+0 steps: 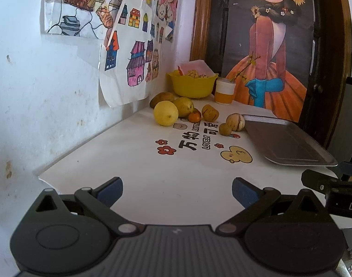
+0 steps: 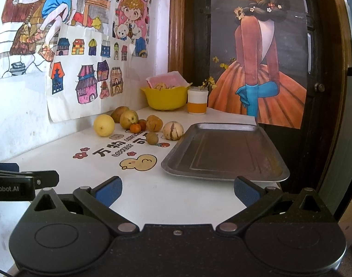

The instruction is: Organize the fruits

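Matt metal tray [image 2: 224, 152]; glossy yellow plastic bowl [image 2: 165, 98].

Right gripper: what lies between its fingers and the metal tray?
Nothing stands there: in the right wrist view, only bare white tabletop separates the open right gripper from the near rim of the empty metal tray.

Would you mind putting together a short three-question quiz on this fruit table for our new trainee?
1. True or false: the metal tray already holds fruit.
2. Which fruit lies nearest the tray? A) the pale striped fruit B) the yellow round fruit C) the small orange fruit
3. Fill in: both the left gripper and the right gripper are ____.

Key: 1 false, the tray is bare; 2 A; 3 open, holding nothing.
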`<state>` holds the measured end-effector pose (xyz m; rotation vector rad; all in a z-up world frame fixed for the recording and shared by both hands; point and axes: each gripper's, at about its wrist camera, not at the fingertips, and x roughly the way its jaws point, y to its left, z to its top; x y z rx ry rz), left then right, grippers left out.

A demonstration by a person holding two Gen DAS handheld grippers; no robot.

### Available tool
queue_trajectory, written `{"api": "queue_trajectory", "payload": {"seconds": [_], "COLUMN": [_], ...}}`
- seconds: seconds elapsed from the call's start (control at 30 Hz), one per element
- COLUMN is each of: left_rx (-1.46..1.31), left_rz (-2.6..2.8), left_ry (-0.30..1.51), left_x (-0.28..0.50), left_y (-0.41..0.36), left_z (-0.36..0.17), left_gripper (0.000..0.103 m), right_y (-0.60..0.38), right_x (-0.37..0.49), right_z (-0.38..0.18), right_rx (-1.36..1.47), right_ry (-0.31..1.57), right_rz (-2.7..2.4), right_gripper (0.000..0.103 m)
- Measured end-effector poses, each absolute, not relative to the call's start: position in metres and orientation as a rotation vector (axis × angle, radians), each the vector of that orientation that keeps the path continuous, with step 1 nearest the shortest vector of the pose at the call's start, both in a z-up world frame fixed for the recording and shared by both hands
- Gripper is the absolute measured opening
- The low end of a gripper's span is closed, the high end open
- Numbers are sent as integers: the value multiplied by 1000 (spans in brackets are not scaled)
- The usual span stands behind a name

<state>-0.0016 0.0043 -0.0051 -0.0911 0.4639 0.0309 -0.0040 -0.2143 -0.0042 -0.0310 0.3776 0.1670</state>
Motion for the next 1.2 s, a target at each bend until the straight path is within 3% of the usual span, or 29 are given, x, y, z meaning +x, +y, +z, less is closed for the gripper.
{"api": "queue_trajectory", "payload": {"seconds": [0.4, 0.7, 1.1, 1.2], "left_rx": [-69, -90, -66, -72], "left_rz": [60, 16, -31, -30], "left_ry": [530, 589, 655, 678], "left_x": [49, 124, 219, 237], "left_y": [24, 37, 39, 41], "left_z": [25, 48, 35, 26], "left_gripper": [103, 103, 102, 102], "right_y": [-218, -201, -176, -167], "right_x": [50, 128, 218, 233], "right_z": [35, 60, 32, 24], "right_rx": [-123, -197, -107, -119], "right_ry": [362, 467, 686, 699], "right_rz": [368, 595, 609, 607], "right_gripper": [102, 102, 102, 95]}}
